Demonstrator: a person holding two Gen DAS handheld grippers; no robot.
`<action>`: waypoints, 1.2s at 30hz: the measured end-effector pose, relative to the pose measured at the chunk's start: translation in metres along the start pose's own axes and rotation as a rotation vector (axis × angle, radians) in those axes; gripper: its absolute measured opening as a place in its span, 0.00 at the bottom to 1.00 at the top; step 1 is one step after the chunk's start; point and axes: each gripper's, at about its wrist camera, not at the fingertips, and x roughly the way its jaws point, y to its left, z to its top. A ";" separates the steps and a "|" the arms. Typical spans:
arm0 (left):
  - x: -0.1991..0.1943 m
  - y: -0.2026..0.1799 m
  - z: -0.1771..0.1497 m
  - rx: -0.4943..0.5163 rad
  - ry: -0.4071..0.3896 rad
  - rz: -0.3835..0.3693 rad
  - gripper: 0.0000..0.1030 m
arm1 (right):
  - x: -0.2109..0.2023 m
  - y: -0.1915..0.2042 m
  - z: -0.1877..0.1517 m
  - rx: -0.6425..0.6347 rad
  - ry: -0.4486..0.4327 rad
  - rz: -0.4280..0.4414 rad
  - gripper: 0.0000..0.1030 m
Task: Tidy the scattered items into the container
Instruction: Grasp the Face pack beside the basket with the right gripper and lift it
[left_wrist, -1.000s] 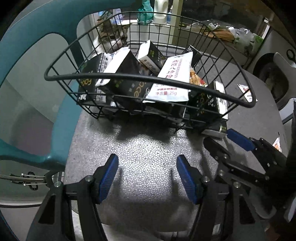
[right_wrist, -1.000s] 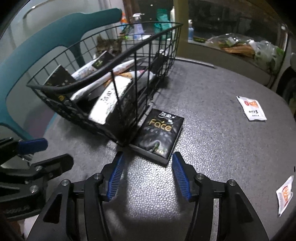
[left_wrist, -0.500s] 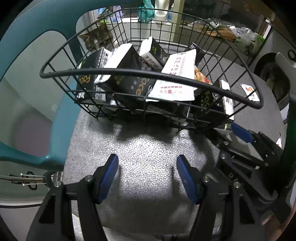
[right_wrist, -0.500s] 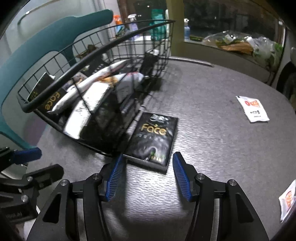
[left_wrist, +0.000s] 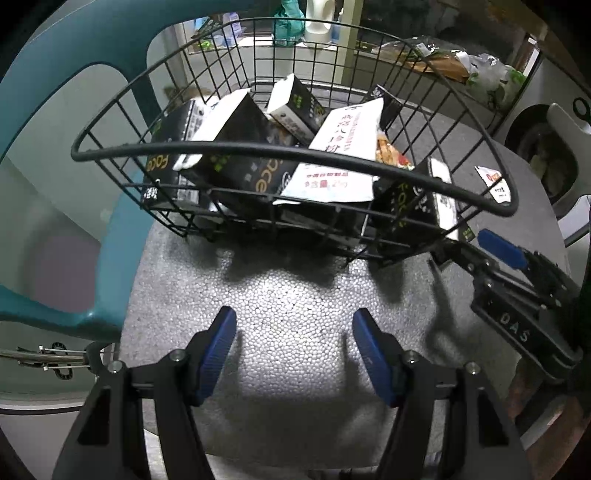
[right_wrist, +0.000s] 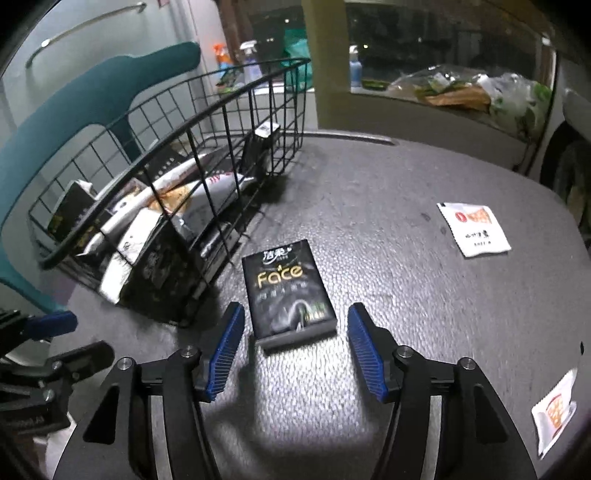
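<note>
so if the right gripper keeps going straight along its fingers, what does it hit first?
Most likely the black Face pack lying flat on the table, between the open right gripper fingers; the wire basket sits off to its left.

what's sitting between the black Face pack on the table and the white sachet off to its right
Nothing: in the right wrist view, only bare grey tabletop lies between the black Face pack and the white sachet.

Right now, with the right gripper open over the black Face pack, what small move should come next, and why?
Probably ease the right gripper forward and close on the Face pack: it lies flat between the open jaws, outside the wire basket.
</note>
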 end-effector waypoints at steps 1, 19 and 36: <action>0.001 0.001 0.000 -0.001 -0.001 0.000 0.68 | 0.004 0.001 0.002 -0.006 0.005 -0.001 0.57; -0.005 -0.015 -0.006 0.031 0.005 -0.030 0.68 | -0.028 -0.037 -0.019 0.031 0.014 -0.018 0.46; -0.011 -0.173 -0.020 0.219 0.022 -0.145 0.68 | -0.116 -0.199 -0.064 0.243 -0.024 -0.506 0.46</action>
